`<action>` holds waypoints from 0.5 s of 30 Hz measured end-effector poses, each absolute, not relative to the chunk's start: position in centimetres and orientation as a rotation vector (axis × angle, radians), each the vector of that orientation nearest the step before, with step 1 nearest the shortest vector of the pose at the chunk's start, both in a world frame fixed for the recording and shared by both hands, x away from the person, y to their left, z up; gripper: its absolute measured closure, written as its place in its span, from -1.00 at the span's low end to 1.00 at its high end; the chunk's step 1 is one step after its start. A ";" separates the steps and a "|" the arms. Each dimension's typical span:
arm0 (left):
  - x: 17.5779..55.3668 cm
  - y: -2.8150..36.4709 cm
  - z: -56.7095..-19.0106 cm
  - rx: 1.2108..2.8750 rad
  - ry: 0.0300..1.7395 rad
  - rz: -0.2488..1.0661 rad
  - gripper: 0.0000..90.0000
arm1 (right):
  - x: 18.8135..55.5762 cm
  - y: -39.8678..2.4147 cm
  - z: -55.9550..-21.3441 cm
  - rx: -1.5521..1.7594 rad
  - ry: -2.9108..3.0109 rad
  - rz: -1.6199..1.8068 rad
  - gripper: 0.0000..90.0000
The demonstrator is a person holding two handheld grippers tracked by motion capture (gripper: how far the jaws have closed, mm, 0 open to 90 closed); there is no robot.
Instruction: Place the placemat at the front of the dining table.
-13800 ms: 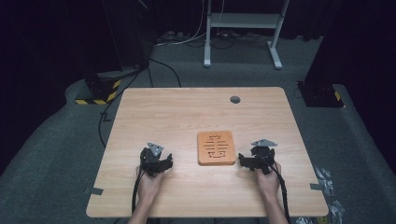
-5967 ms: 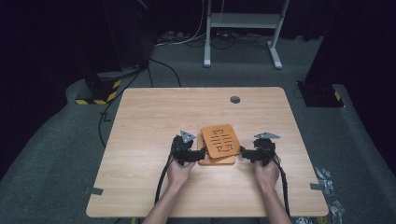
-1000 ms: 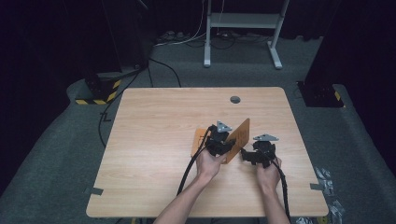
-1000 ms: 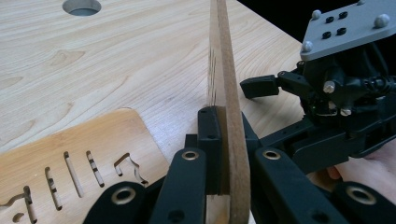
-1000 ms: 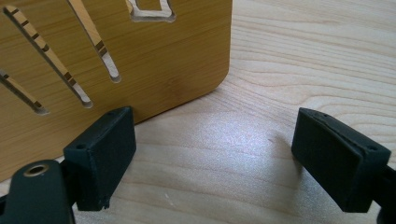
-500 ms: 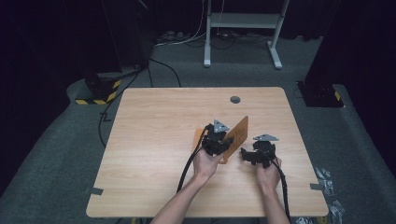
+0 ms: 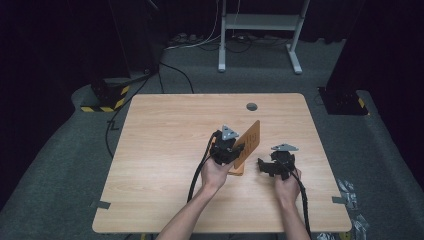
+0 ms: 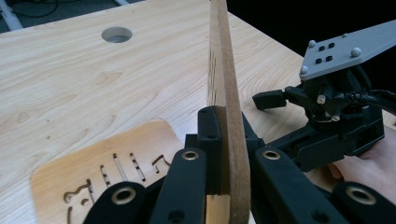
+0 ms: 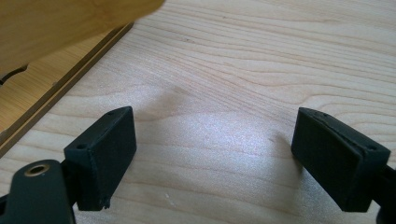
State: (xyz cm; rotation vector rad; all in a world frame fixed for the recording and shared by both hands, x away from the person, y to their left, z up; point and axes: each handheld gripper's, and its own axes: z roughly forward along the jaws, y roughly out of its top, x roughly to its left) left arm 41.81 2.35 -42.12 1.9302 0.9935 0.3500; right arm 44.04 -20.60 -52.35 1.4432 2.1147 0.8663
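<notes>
A light wood table point(image 7: 165, 150) stands in a dark room. It has a round hole point(image 7: 251, 106) near its far edge. The floor is grey carpet point(image 7: 60, 165). Behind the table stands a white metal frame point(image 7: 260, 22) on two legs. Black cables point(image 7: 200, 42) lie on the floor near it. At the left sits a black box with yellow and black stripes point(image 7: 107, 97). Another black box point(image 7: 342, 100) sits at the right. The back of the room is very dark.

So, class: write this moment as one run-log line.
left gripper: shut on upper board, held on edge | lower board: flat on table | right gripper: open, nothing between jaws
</notes>
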 end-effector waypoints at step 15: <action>41.3 4.6 -40.6 1.913 0.995 0.389 0.91 | 44.0 -20.6 -52.4 1.447 2.113 0.868 -0.70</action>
